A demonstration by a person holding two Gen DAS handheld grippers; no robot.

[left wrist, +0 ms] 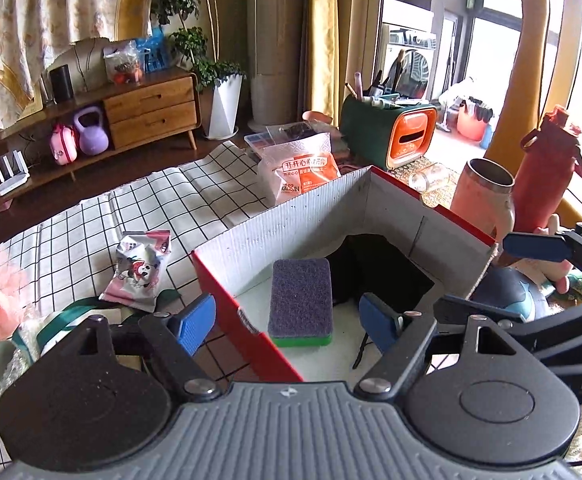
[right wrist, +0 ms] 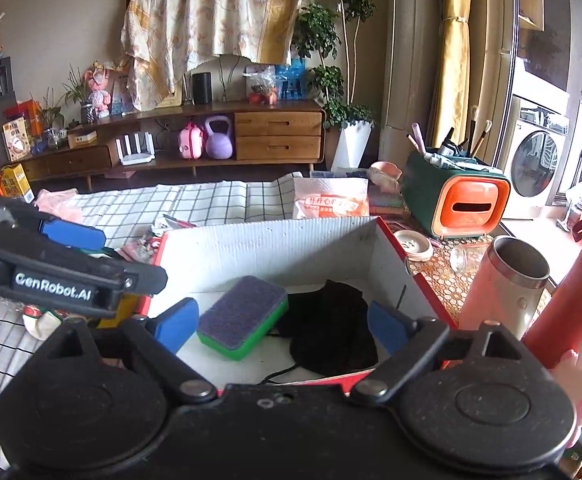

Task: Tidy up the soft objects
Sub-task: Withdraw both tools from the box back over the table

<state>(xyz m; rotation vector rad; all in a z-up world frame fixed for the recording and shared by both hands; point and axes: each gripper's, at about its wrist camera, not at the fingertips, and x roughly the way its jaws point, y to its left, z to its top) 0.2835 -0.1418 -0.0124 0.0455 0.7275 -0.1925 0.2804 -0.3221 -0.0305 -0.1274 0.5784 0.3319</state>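
Checked cloth (left wrist: pixel 91 220) covers the table in the left wrist view, and a wooden cabinet (left wrist: pixel 151 114) stands behind it. On the cloth is a red and white box (left wrist: pixel 291 220). Inside it lie a sponge (left wrist: pixel 301 300), purple side up, and a black cloth (left wrist: pixel 375 276) touching it. The left gripper (left wrist: pixel 287 320) hangs over the near wall of the box, jaws apart and empty. A snack bag (left wrist: pixel 139 272) lies outside, just beside the box.

From the right wrist view, the right gripper (right wrist: pixel 281 328) is also over the box (right wrist: pixel 275 244), jaws wide apart, holding nothing. The sponge (right wrist: pixel 243 316) and black cloth (right wrist: pixel 331 328) lie between its fingers. A steel cup (right wrist: pixel 507 280) stands near the box.
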